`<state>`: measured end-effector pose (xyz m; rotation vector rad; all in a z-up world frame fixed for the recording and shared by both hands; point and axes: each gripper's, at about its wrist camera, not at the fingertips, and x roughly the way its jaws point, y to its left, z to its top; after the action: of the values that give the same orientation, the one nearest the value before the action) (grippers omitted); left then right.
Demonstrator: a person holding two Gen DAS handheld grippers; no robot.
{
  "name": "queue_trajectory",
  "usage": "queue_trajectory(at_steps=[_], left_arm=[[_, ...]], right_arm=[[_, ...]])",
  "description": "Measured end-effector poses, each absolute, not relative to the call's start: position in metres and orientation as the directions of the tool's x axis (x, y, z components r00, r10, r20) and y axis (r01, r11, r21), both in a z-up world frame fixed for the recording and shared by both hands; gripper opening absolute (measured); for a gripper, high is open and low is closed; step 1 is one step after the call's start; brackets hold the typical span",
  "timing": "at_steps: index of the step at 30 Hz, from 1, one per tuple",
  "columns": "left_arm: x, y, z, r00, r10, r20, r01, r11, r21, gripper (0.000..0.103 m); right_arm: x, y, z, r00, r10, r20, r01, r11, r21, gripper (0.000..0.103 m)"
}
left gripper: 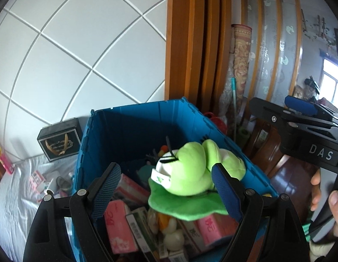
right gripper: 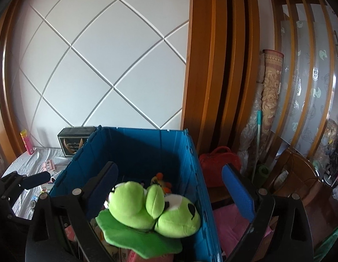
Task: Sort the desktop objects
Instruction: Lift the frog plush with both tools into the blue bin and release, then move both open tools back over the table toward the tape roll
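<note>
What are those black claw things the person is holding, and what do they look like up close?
Each is a handheld two-finger gripper. The left gripper and right gripper have black angular plastic frames with silver bolts, and fingers faced with blue textured pads. White letters "DAS" mark the right one's body. No cables or sleeves show.

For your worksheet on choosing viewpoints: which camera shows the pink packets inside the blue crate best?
The left wrist view: several pink packets lie plainly under the green frog toy. In the right wrist view the toy and crate wall hide nearly all.
</note>
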<state>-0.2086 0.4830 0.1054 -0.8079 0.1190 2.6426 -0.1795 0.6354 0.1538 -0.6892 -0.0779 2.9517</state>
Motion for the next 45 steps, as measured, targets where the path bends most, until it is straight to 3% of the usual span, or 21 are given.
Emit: queue_trajectory(at_steps=[3,14,28,37,45], left_arm=[[-0.197,0.478,0.104,-0.770,0.320,-0.552,-0.376,-0.927,-0.013,0.087],[-0.150,0.452,0.094,-0.799,0.288,-0.528,-0.349,-0.937,0.016,0.093],[-0.086,0.384,0.073,-0.813,0.266,-0.518,-0.313,-0.950,0.004,0.094],[-0.043,0.306,0.056,-0.820,0.266,-0.507,-0.322,-0.946,0.025,0.094],[-0.038,0.216,0.036,-0.807,0.257,-0.531,-0.302,-0.953,-0.002,0.095]], right_arm=[[-0.167,0.631,0.149,-0.888,0.112,-0.447,-0.085,-0.993,-0.080,0.103],[-0.119,0.610,0.136,-0.879,0.073,-0.472,-0.029,-0.995,-0.099,0.103],[-0.061,0.564,0.107,-0.872,0.016,-0.490,0.014,-0.998,-0.056,0.103],[-0.025,0.512,0.082,-0.869,-0.025,-0.494,0.000,-0.999,0.051,0.103],[-0.009,0.425,0.067,-0.865,-0.009,-0.501,-0.016,-0.999,0.046,0.103]])
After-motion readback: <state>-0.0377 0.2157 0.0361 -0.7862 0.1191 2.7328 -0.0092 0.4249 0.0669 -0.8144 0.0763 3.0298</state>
